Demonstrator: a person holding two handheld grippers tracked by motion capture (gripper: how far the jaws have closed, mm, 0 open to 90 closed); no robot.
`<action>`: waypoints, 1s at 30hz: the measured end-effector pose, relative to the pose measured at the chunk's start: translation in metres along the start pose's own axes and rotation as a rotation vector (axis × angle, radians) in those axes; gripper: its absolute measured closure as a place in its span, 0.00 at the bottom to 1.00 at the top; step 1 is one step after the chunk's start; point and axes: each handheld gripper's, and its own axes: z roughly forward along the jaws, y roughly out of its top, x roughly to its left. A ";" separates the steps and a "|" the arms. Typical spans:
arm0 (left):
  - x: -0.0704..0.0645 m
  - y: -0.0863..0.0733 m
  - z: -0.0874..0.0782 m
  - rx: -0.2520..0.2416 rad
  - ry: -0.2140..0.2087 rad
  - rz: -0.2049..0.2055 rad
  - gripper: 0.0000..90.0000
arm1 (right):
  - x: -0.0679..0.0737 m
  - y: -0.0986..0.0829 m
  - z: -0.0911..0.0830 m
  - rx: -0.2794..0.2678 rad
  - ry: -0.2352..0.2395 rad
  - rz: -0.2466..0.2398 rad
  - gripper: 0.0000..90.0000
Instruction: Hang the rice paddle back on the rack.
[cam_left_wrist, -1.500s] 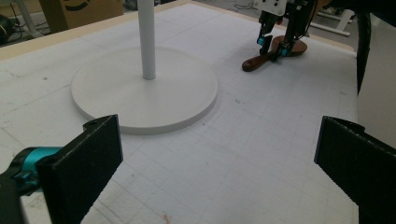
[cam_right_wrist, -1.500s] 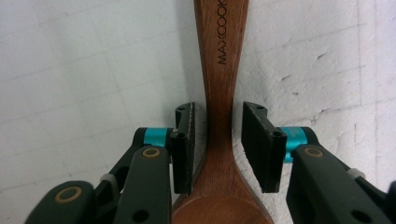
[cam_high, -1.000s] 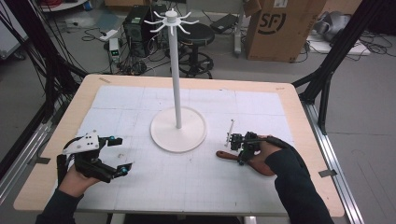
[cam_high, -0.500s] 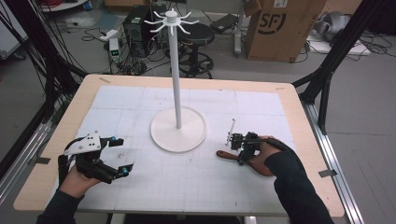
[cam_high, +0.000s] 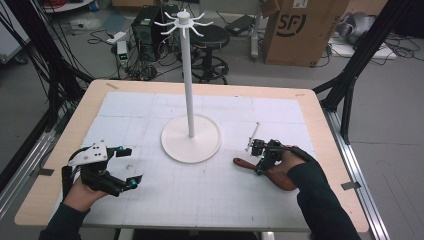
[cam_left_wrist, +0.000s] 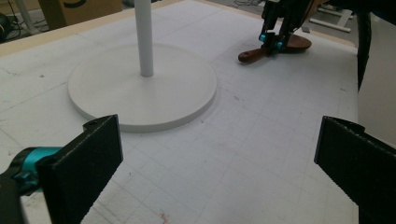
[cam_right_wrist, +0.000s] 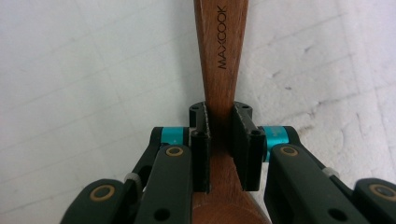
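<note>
A brown wooden spoon (cam_right_wrist: 222, 46) marked MAXCOOK lies on the white mat, handle pointing away from me in the right gripper view. My right gripper (cam_right_wrist: 220, 135) is shut on its handle just ahead of the bowl, one pad pressing each side. From above, the spoon (cam_high: 241, 162) rests right of the stand with the right gripper (cam_high: 259, 166) low over it. My left gripper (cam_high: 131, 167) hovers at the table's front left, jaws wide apart and empty. In its own view the left gripper (cam_left_wrist: 219, 172) faces the stand's base (cam_left_wrist: 140, 88) and the far spoon (cam_left_wrist: 251, 54).
A white hook stand rises from a round base (cam_high: 190, 140) at mid table, its pole (cam_high: 187, 75) topped by a ring of hooks (cam_high: 183, 20). The gridded mat (cam_high: 200, 200) covers a wooden table. Beyond it stand a cardboard box (cam_high: 300, 30), a stool and cables.
</note>
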 end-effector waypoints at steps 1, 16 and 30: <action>0.000 0.000 0.000 0.001 0.002 0.001 0.02 | -0.002 -0.002 -0.002 -0.021 -0.003 0.015 0.88; 0.000 0.000 0.001 0.000 0.003 -0.001 0.02 | -0.006 -0.027 -0.035 -0.275 0.098 0.041 0.87; 0.000 0.000 0.001 0.001 0.004 0.000 0.02 | -0.003 -0.038 -0.070 -0.463 0.113 0.029 0.87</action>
